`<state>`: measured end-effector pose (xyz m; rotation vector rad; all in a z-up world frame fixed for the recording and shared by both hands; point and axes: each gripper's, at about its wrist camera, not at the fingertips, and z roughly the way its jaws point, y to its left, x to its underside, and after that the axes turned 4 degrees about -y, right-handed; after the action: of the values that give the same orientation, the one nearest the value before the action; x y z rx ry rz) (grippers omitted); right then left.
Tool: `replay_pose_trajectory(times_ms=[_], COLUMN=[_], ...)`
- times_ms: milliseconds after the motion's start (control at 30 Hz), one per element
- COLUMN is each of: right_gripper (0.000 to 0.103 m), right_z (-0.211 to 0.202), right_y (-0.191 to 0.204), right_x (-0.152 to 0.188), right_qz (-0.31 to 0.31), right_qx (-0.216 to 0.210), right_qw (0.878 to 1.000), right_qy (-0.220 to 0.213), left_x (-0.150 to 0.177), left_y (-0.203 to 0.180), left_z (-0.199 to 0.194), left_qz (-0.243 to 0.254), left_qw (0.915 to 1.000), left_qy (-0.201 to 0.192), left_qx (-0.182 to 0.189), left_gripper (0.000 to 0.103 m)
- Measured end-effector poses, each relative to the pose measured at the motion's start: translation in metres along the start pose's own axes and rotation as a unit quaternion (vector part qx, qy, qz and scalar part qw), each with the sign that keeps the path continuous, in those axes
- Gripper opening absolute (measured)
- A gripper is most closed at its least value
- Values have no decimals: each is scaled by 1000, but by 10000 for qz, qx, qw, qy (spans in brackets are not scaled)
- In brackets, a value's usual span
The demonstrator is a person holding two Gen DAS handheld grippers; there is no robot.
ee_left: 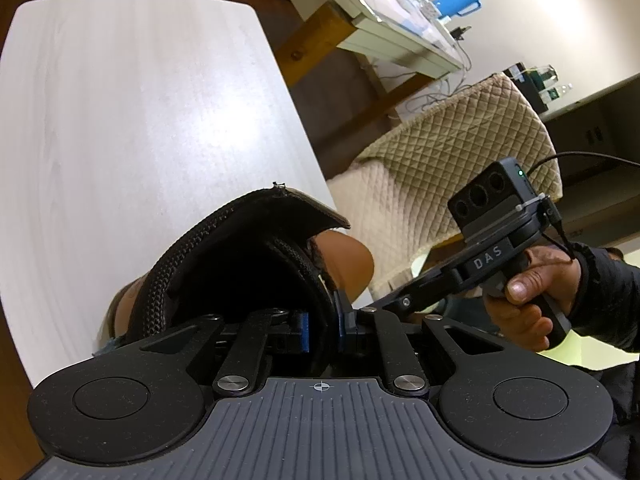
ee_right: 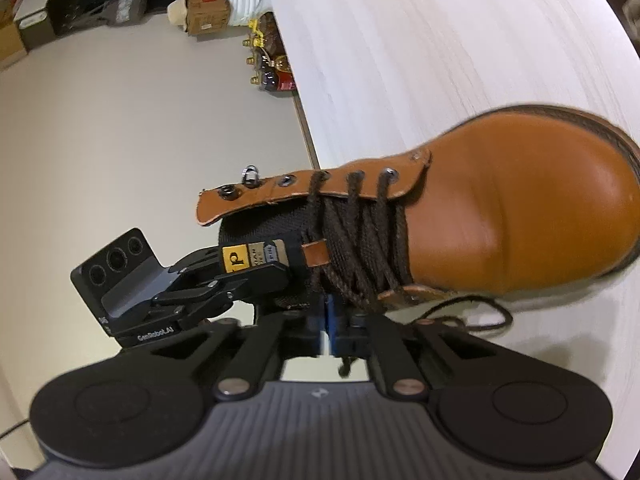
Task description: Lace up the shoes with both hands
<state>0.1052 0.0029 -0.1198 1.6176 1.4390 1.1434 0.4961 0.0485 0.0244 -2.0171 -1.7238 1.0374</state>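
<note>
Tan boot [ee_right: 520, 208] lies on the white bench [ee_right: 440, 40], toe away from the right cam, near the bench edge. Dark brown lace [ee_right: 352, 240] crossed thru the lower eyelets; upper eyelets and a metal hook [ee_right: 251, 175] on the top flap are bare. Loose lace end loops on the bench beside the boot, just past the right tool.

Left tool [ee_left: 320, 320]: jaws part closed, clamped on the boot's black tongue [ee_left: 240, 248], blue pads pressing either side of it. In the right cam it grips the tongue at the label end.

Right tool [ee_right: 329, 328]: blue pads closed tight w/ almost no gap; can't tell if lace is pinched between them. It sits low at the boot's opening, close to the lower lace rows.

A hand [ee_left: 528, 292] in a dark sleeve holds the right tool's grip, seen in the left cam.
</note>
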Motion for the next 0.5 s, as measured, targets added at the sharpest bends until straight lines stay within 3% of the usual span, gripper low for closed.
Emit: replay_pose_trajectory(times_ms=[300, 367, 433, 500], right_gripper=[2, 5, 16, 17], right_z=[2, 0, -4, -9], right_y=[22, 25, 26, 29], right_x=[2, 4, 6, 8], right_qz=[-678, -751, -761, -830], right_qx=[403, 447, 482, 571], right_qw=[9960, 9953, 9954, 9943], right_qy=[-430, -421, -319, -358], left_x=[3, 3, 3, 3], left_y=[1, 1, 0, -1], left_z=[2, 3, 4, 7], left_qz=[-8, 12, 36, 63], left_qw=[10000, 10000, 10000, 10000], left_qy=[-23, -26, -24, 7], left_qx=[-13, -11, -26, -53], left_gripper=[12, 12, 11, 12])
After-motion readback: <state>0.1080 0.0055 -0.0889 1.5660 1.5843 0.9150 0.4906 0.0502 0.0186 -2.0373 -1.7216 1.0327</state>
